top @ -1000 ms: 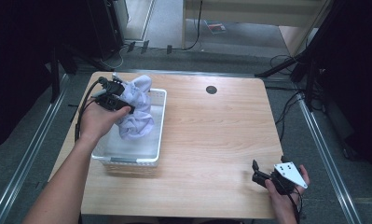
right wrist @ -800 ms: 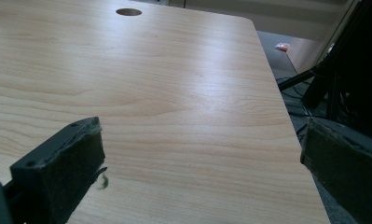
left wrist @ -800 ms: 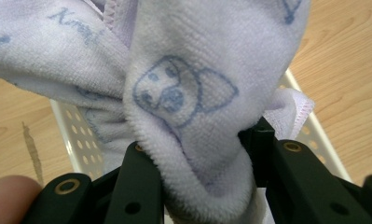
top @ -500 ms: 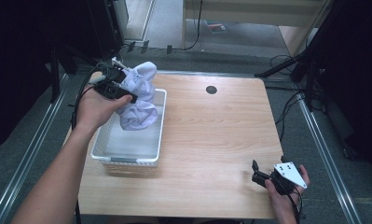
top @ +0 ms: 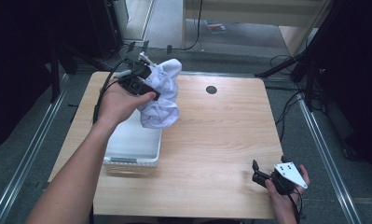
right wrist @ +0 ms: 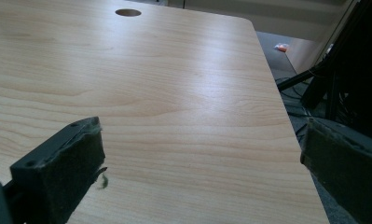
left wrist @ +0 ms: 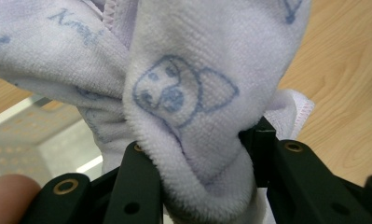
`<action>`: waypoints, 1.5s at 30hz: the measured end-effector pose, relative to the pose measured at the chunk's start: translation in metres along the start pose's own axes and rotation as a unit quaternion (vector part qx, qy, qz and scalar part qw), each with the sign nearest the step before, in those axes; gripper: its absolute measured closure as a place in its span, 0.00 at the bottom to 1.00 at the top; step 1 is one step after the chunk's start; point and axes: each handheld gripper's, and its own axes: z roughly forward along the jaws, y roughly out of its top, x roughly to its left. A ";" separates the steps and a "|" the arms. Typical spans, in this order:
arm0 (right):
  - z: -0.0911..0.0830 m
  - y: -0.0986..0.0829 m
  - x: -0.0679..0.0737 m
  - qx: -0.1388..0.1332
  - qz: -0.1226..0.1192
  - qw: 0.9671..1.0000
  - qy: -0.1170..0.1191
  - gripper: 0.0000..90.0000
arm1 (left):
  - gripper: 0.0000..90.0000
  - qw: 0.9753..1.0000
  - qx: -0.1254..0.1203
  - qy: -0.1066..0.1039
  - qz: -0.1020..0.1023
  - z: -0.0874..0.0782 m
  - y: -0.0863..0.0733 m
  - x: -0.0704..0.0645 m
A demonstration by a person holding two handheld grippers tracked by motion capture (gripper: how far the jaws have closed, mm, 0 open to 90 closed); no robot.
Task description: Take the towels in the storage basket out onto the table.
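Two handheld grippers work over a light wooden table (top: pixel 211 140). At the far left of the high view, the left gripper (top: pixel 144 81) is raised above the table's far-left corner, its jaws clamped on a bunched white cloth (top: pixel 161 95) that hangs down over the far end of a shallow white tray (top: pixel 130 151). The left gripper view shows the cloth (left wrist: pixel 188 93) pinched between the two black jaws, with folds bulging above and between them; a pale blue outline drawing of a dog's head and some faint blue lettering are printed on the fabric. Part of the tray (left wrist: pixel 30 135) appears blurred beneath the cloth, and whether the cloth's lowest fold touches the tray cannot be told. A fingertip (left wrist: pixel 11 191) enters at the lower left corner. The right gripper (top: pixel 263 177) sits low near the table's near-right corner, held in the right hand (top: pixel 284 193), well apart from the tray. In the right gripper view its padded jaws stand wide apart with bare wood (right wrist: pixel 174 102) between them and nothing held. A dark round hole (top: pixel 211 89) lies in the tabletop near the far edge.
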 end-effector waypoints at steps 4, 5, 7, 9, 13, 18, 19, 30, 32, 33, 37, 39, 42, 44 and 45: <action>0.000 0.000 0.000 0.000 0.000 1.000 0.000 0.00 | 0.74 1.000 0.004 -0.009 0.009 0.008 0.007 -0.013; 0.000 0.000 0.000 0.000 0.001 1.000 0.000 0.00 | 0.73 1.000 0.010 -0.014 0.018 0.015 0.011 -0.022; 0.000 0.000 0.000 0.000 0.001 1.000 -0.001 0.00 | 0.73 1.000 0.011 -0.015 0.020 0.020 0.012 -0.026; 0.000 0.000 0.000 0.000 0.002 1.000 -0.001 0.00 | 0.73 0.999 0.017 -0.023 0.030 0.032 0.017 -0.040; 0.000 0.000 0.000 0.000 0.001 1.000 -0.001 0.00 | 0.73 0.999 0.017 -0.031 0.040 0.043 0.023 -0.056; 0.000 0.000 0.000 0.000 0.002 1.000 -0.001 0.00 | 0.73 0.997 0.027 -0.048 0.057 0.067 0.032 -0.086; 0.000 0.000 0.000 0.000 0.002 1.000 -0.001 0.00 | 0.73 0.997 0.027 -0.048 0.057 0.067 0.032 -0.086; 0.000 0.000 -0.001 -0.002 0.006 1.000 0.003 0.00 | 0.73 0.995 0.056 -0.057 0.067 0.120 0.030 -0.112; 0.000 0.000 -0.001 -0.002 0.006 1.000 0.003 0.00 | 0.73 0.995 0.058 -0.058 0.063 0.126 0.028 -0.112; 0.000 0.000 -0.001 -0.003 0.007 1.000 0.004 0.00 | 0.73 0.994 0.061 -0.060 0.061 0.131 0.026 -0.112; 0.000 0.000 -0.001 -0.002 0.008 1.000 0.005 0.00 | 0.72 0.994 0.069 -0.071 0.053 0.146 0.020 -0.115; 0.000 0.000 -0.001 -0.002 0.007 1.000 0.004 0.00 | 0.71 0.992 0.080 -0.079 0.058 0.156 0.015 -0.118; 0.000 0.000 -0.001 -0.002 0.008 1.000 0.004 0.00 | 0.68 0.990 0.096 -0.083 0.065 0.162 0.012 -0.120; 0.000 0.000 -0.001 -0.001 0.008 1.000 0.004 0.00 | 0.65 0.990 0.100 -0.072 0.069 0.171 0.004 -0.122; 0.000 0.000 -0.001 -0.001 0.008 1.000 0.004 0.00 | 0.63 0.990 0.100 -0.072 0.069 0.171 0.004 -0.122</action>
